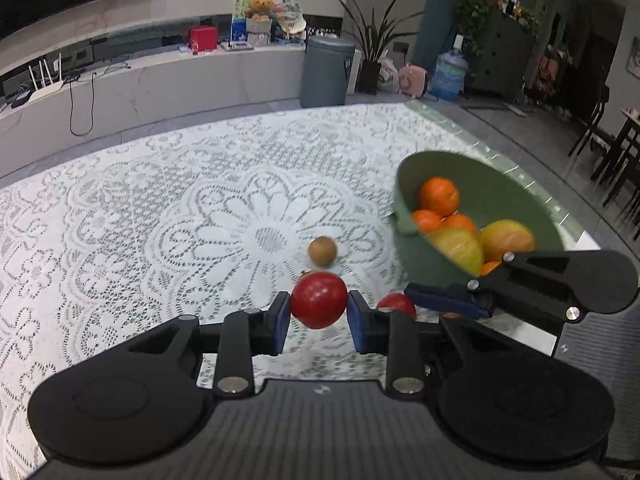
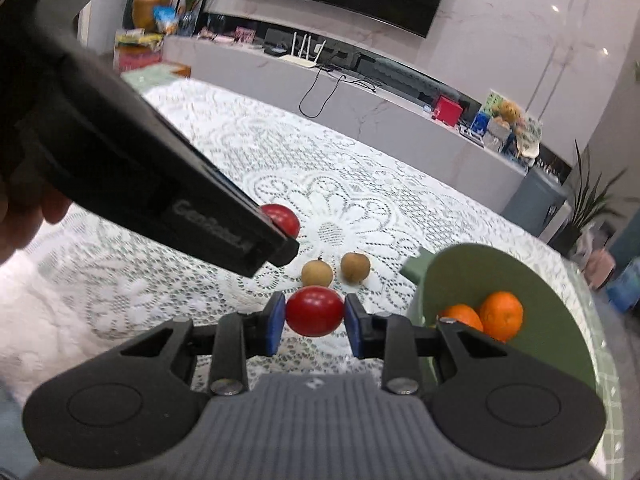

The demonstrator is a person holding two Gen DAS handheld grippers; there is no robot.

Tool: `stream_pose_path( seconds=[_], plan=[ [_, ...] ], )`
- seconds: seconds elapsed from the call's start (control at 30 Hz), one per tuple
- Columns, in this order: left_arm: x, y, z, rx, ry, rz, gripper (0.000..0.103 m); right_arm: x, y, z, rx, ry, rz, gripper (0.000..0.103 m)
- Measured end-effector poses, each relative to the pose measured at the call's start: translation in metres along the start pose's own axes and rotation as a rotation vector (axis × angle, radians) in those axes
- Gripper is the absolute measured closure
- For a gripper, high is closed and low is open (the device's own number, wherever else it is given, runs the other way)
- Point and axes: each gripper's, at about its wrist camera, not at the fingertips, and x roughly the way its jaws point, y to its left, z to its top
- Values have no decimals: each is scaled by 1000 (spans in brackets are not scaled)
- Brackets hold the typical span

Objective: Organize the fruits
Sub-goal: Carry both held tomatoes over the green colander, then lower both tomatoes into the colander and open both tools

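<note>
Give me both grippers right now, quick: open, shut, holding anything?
Left gripper: shut on a red fruit, held off the lace tablecloth.
Right gripper: shut on another red fruit, beside the green bowl.

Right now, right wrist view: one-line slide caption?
Right gripper shut on a red fruit above the lace tablecloth, two brown fruits beyond, green bowl of oranges alongside.
</note>
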Motion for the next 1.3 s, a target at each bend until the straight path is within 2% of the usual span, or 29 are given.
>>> stream_pose_path(
  seconds=[0.13, 0.37, 0.67, 0.8, 0.97, 1.3],
  plan=[
    [-13, -18, 5, 15, -20, -13, 69, -21, -11, -2, 57, -26, 34, 74],
    [-19, -51, 17, 30, -19, -77, 69, -52, -50, -6, 113, -53, 27, 74],
    [1, -90, 42, 92, 17, -146, 69, -68, -117, -23, 137, -30, -47, 74],
    [21, -104, 56, 118, 42, -168, 69, -57, -150, -25, 182, -4, -48, 74],
    [49, -109, 71, 94, 93, -194, 69, -27, -175, -23, 205, 54, -27, 74],
    [94, -100, 88, 72, 159, -148, 69, 30, -201, -13, 206, 155, 20, 74]
  ],
)
